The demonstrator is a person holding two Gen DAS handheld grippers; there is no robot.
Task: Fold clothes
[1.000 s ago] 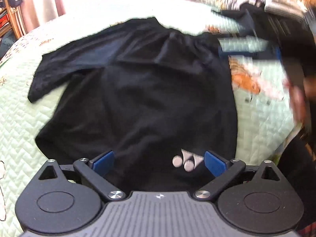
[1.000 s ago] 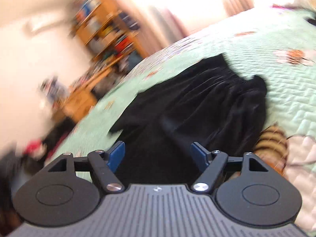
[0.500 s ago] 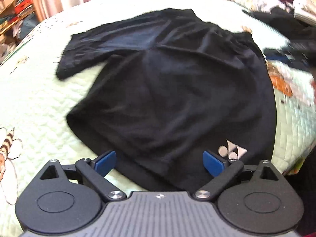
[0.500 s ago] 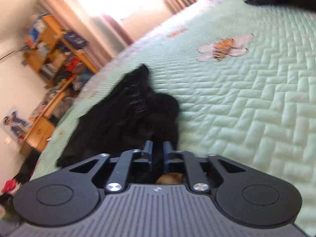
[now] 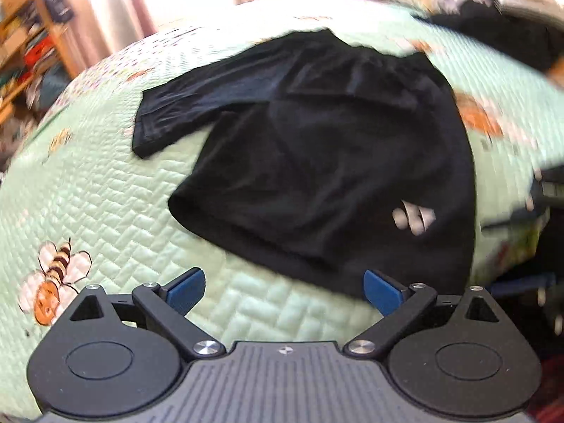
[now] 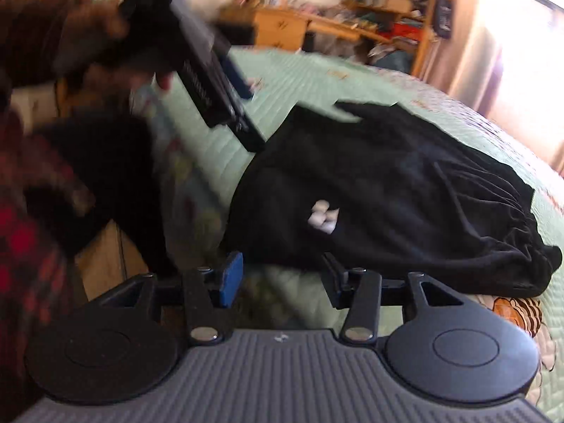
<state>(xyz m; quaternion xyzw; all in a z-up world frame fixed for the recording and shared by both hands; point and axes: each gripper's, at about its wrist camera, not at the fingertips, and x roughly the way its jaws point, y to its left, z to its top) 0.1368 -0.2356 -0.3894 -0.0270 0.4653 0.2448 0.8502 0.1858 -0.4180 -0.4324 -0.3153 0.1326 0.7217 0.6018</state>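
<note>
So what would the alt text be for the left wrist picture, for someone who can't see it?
A black garment with a small white logo lies spread on a pale green quilted bedspread. The left gripper hovers open at its near edge, holding nothing.

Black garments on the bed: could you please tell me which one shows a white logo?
The shorts spread mid-bed, logo near one hem; the other garment lies bunched at the far edge.
</note>
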